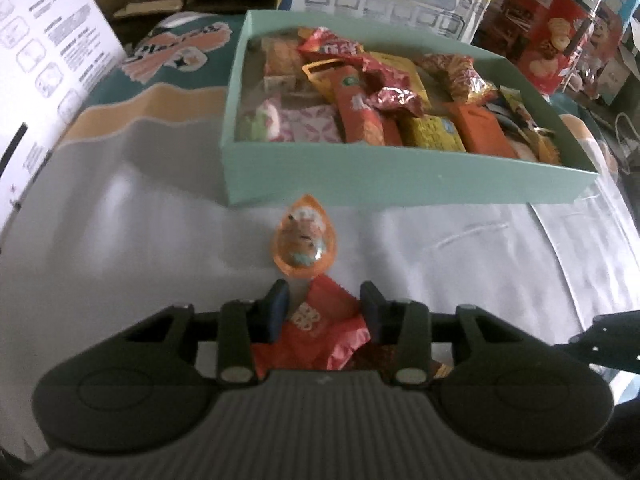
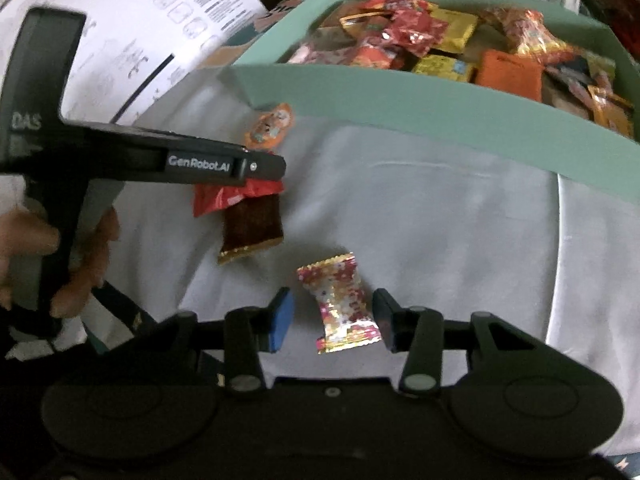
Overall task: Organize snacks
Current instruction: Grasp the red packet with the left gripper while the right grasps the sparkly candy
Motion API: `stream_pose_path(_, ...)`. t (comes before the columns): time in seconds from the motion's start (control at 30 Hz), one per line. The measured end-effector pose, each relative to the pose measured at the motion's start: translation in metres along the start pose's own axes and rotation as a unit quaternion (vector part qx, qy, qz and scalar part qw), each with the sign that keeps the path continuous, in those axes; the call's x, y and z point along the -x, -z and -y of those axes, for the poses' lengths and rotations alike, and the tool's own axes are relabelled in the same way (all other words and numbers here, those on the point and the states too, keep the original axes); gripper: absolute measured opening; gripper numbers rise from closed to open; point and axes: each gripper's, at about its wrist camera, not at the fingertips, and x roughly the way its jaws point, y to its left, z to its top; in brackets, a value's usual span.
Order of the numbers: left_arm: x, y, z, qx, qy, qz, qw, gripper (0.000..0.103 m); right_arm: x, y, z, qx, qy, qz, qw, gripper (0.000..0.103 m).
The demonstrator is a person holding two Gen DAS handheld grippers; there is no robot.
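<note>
A mint-green box (image 1: 400, 178) full of wrapped snacks stands on the white cloth; it also shows in the right wrist view (image 2: 440, 112). My left gripper (image 1: 325, 310) is open, its jaws either side of a red packet (image 1: 320, 328), with an orange teardrop-shaped candy (image 1: 303, 238) just ahead. In the right wrist view the left gripper (image 2: 256, 168) hangs over the red packet (image 2: 224, 198) and a dark brown packet (image 2: 252, 228). My right gripper (image 2: 332, 316) is open around a red-and-gold foil candy (image 2: 344, 304).
A white printed sheet (image 1: 44, 64) stands at the left. A red tin (image 1: 548, 40) and cartons crowd behind the box. The orange candy (image 2: 270, 126) lies against the box's front corner.
</note>
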Motion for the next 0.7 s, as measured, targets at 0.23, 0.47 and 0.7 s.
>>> stream_pose_path(0.23,0.009,-0.007,-0.020,0.037,-0.021,-0.012,0.9990,0.050,0.006,0.000,0.037,-0.068,0.042,0.020,0.997,0.023)
stream_pose_path(0.47,0.016,0.010,-0.010,0.017,-0.030,-0.024,0.9991,0.057,0.008,0.006,0.054,-0.107,0.035,0.037,0.993,0.023)
stream_pose_path(0.7,0.016,0.014,0.000,-0.032,-0.029,-0.032,0.9986,0.058,0.011,0.013,0.060,-0.126,0.021,0.046,0.991,0.023)
